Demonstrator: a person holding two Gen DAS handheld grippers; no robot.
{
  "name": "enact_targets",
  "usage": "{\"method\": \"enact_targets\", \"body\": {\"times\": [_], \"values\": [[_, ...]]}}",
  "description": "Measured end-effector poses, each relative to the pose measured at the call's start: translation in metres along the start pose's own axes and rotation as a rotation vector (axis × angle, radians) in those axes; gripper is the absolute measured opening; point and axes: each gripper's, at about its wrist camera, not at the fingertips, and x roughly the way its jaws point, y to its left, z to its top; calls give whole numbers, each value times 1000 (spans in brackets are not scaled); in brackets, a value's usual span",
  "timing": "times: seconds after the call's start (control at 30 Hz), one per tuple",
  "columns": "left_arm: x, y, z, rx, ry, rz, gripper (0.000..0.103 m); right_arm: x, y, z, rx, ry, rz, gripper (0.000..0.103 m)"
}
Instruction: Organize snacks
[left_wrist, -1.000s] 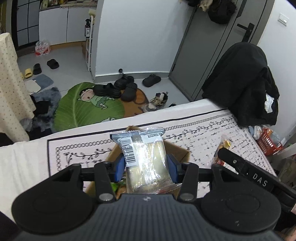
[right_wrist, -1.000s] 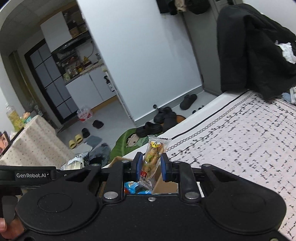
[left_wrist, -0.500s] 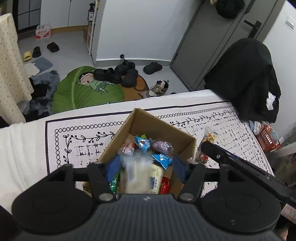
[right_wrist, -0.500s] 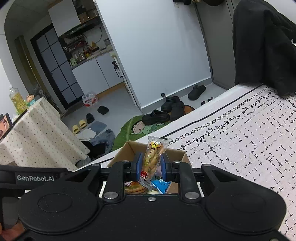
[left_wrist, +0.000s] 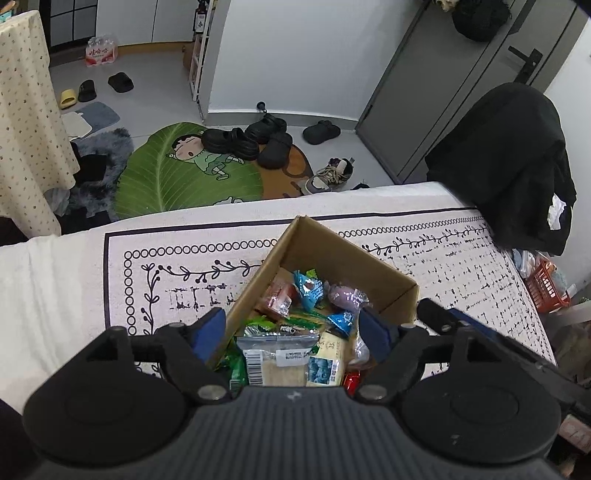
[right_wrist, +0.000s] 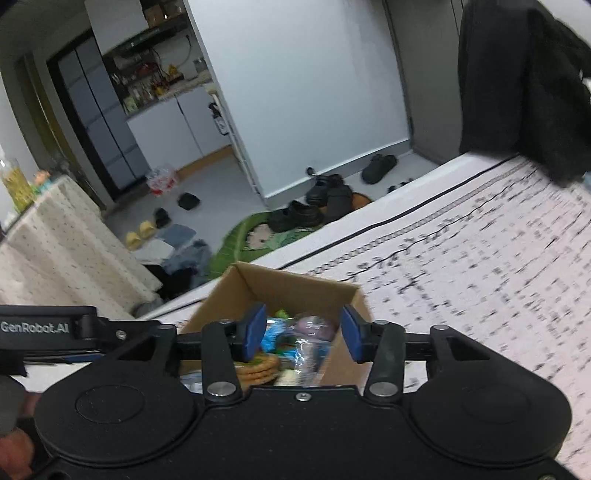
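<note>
With both tongs, left (left_wrist: 291, 334) and right (right_wrist: 303, 332), spread empty above the snack-filled cardboard box (left_wrist: 373, 266), seemingly near done: no loose snacks visible on the worktop (left_wrist: 74, 280).

Box open on top, packed with snacks

Box (left_wrist: 373, 269) walls ring the snacks (left_wrist: 310, 325); entry only from above. Patterned cloth (left_wrist: 177, 280) bare left of and beyond box. Black coat (left_wrist: 517, 162) blocks the far right corner.

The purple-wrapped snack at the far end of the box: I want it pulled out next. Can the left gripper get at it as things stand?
Probably yes. The left gripper is open over the open-topped cardboard box, and the purple-wrapped snack lies on top of the pile, uncovered, though blue packets crowd beside it.
</note>
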Motion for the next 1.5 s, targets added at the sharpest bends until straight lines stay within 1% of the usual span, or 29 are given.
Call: {"method": "enact_targets", "body": {"times": [0.1, 0.17, 0.23, 0.33, 0.53, 0.6, 0.67, 0.73, 0.77, 0.83, 0.9, 0.97, 1.03, 1.13, 1.2, 1.27, 1.37, 1.5], "values": [[-1, 0, 2, -4, -2, -10, 79, -12, -9, 3, 53, -9, -13, 45], [-3, -1, 2, -2, 0, -13, 80, -20, -11, 4, 68, -4, -42, 45], [-6, -2, 2, 6, 1, -21, 83, -27, -11, 3, 77, -2, -63, 45], [-12, -1, 0, 15, 6, -27, 84, -43, -9, -2, 102, 1, -66, 45], [-28, -2, -6, 20, 28, -41, 85, -66, -4, -7, 144, 11, -100, 45], [-36, -4, -8, 30, 23, -45, 85, -74, -3, -9, 149, 9, -113, 46], [-43, -4, -11, 38, 16, -57, 86, -83, -1, -10, 160, 4, -123, 49], [-53, -5, -14, 54, 8, -70, 91, -92, 1, -12, 166, -2, -134, 50], [-57, -6, -15, 65, 7, -74, 92, -96, 1, -13, 171, -5, -137, 50], [-63, -9, -19, 91, 19, -91, 93, -107, 2, -14, 179, -15, -141, 51], [-70, -10, -23, 102, 25, -111, 93, -119, 3, -14, 192, -31, -152, 56], [-81, -10, -29, 113, 10, -120, 95, -131, 3, -14, 194, -46, -163, 63], [-89, -11, -35, 127, -2, -131, 100, -141, 7, -15, 184, -60, -173, 68], [-100, -11, -41, 136, -9, -146, 102, -155, 9, -17, 185, -78, -181, 76], [-107, -11, -45, 143, -17, -153, 103, -164, 12, -20, 189, -90, -186, 81], [-114, -10, -48, 149, -23, -158, 103, -173, 14, -23, 196, -103, -188, 88], [-124, -8, -52, 157, -34, -165, 103, -186, 16, -26, 203, -118, -195, 94], [-139, -6, -57, 177, -50, -178, 103, -202, 18, -30, 197, -135, -216, 98]]}}
